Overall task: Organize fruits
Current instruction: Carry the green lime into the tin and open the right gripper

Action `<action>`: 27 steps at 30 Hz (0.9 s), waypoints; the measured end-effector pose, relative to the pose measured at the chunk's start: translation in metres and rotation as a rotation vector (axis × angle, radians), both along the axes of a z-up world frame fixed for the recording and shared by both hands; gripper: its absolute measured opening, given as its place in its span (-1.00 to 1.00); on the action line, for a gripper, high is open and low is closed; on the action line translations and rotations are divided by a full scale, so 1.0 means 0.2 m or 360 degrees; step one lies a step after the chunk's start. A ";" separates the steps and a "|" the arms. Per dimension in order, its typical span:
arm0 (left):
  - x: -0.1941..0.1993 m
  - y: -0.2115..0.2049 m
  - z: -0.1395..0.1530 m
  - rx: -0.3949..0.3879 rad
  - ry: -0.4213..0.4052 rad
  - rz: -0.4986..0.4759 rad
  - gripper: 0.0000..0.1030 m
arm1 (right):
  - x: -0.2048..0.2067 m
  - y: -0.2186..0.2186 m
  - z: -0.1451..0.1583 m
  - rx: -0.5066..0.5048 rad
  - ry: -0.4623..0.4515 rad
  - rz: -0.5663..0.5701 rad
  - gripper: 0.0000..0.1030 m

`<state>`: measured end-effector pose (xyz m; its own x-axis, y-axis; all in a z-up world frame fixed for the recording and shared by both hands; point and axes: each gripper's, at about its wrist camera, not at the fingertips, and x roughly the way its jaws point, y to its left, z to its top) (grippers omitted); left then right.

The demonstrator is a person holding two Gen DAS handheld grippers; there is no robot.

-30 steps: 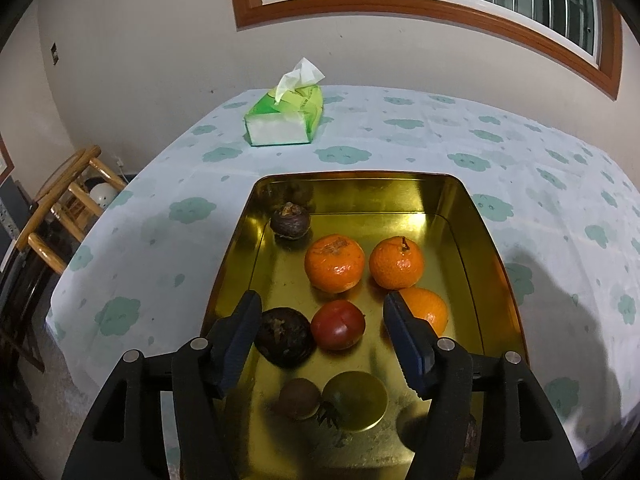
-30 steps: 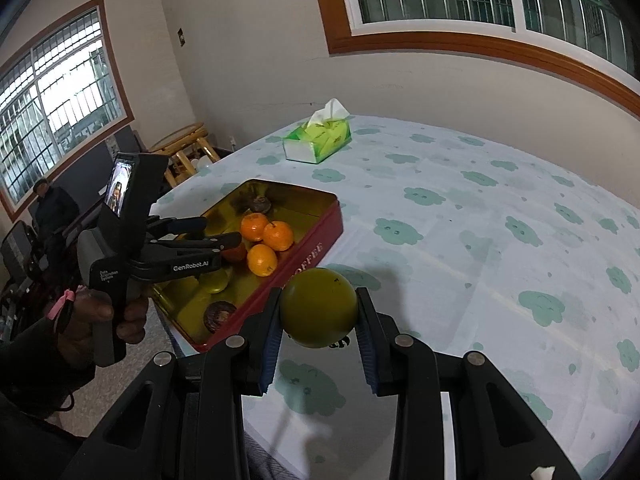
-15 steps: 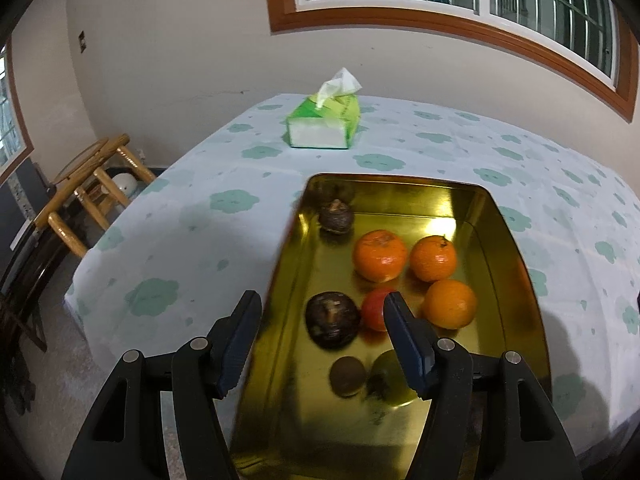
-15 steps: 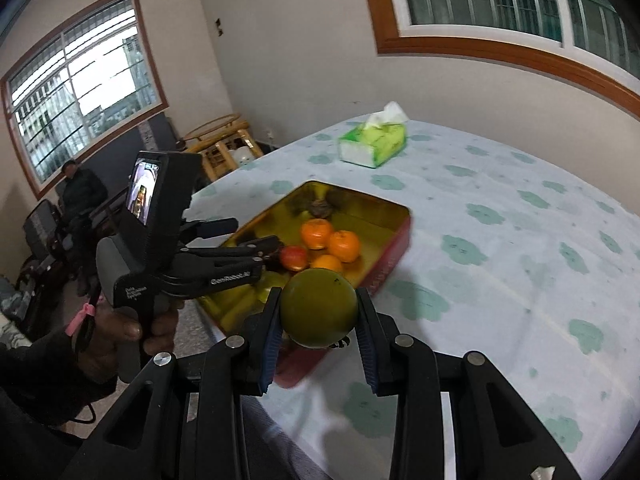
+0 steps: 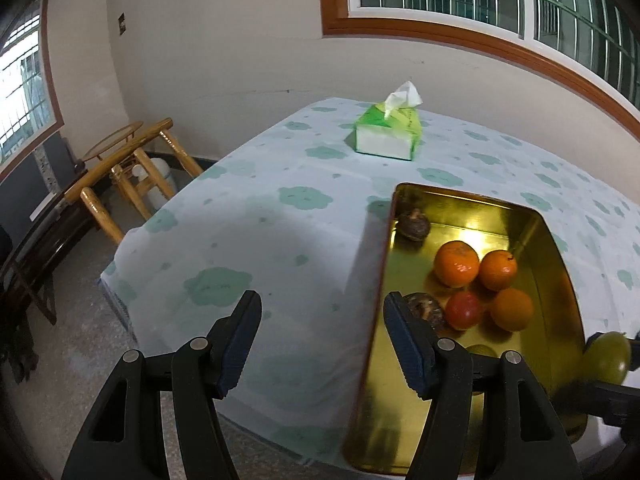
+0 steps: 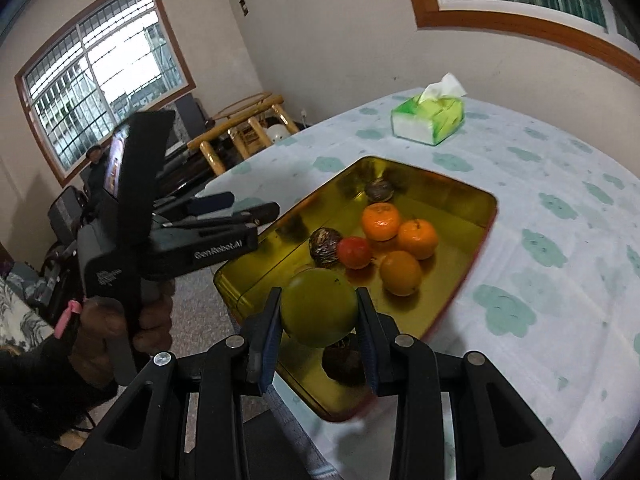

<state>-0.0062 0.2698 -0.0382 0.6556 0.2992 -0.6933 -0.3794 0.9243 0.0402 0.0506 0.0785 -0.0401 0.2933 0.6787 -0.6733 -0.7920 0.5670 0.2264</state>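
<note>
On the table (image 6: 560, 208), near its front edge, sits a gold tin (image 6: 486, 216) with red sides. Far off by the back edge sits a green tissue box (image 6: 430, 122).

Going left to right in the right wrist view, first comes a hand (image 6: 116, 328) holding the left gripper (image 6: 244, 206). White letters on its side say "GenRobot.AI". There is a small label lower on its handle, but it is too blurry to read. Its fingers stand apart with nothing between them. They hang over the tablecloth just past the tin's left edge.

Next comes the tin. Three oranges (image 6: 400, 236) sit close together near its middle. A red fruit (image 6: 354, 252) touches a dark fruit (image 6: 325, 245) beside them. One more dark fruit (image 6: 379, 191) sits at the far corner. Another dark one (image 6: 344, 362) sits at the near corner.

Then comes the right gripper (image 6: 318, 330). It is squeezed tight on a round green fruit (image 6: 318, 306). The fruit hangs over the near end of the tin. It is round, so it has no long side to line up.

What matters most is that the bare gold floor is right under the green fruit and a bit to the left. The right gripper is the one at the spot, so I think it only needs to go down and let go. The dark fruit below sits close, so the green one could bump it.
</note>
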 end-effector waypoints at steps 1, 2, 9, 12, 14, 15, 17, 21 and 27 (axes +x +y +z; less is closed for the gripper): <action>-0.01 0.01 0.00 0.0000 0.0000 0.0006 0.25 | 0.00 0.01 -0.01 -0.0012 -0.0009 0.0008 -0.38; -0.01 0.02 0.00 0.0000 -0.0001 0.0010 0.25 | 0.00 0.04 -0.02 -0.0038 -0.0021 0.0019 -0.38; -0.04 0.03 0.02 0.0061 -0.0019 0.0035 0.25 | -0.03 0.16 -0.06 -0.0080 -0.0015 0.0117 -0.38; -0.05 0.03 0.03 0.0090 -0.0027 0.0043 0.25 | -0.03 0.23 -0.07 -0.0090 -0.0014 0.0149 -0.37; -0.06 0.03 0.04 0.0112 -0.0036 0.0051 0.25 | -0.03 0.27 -0.08 -0.0095 -0.0013 0.0170 -0.37; -0.06 0.04 0.04 0.0116 -0.0040 0.0055 0.25 | -0.03 0.29 -0.09 -0.0100 -0.0016 0.0183 -0.37; -0.07 0.05 0.06 0.0119 -0.0056 0.0069 0.25 | -0.02 0.33 -0.10 -0.0109 -0.0008 0.0202 -0.37; -0.08 0.08 0.07 0.0125 -0.0072 0.0087 0.25 | -0.02 0.40 -0.14 -0.0130 0.0005 0.0230 -0.37; -0.08 0.11 0.06 0.0116 -0.0081 0.0098 0.29 | -0.01 0.46 -0.20 -0.0156 0.0042 0.0235 -0.36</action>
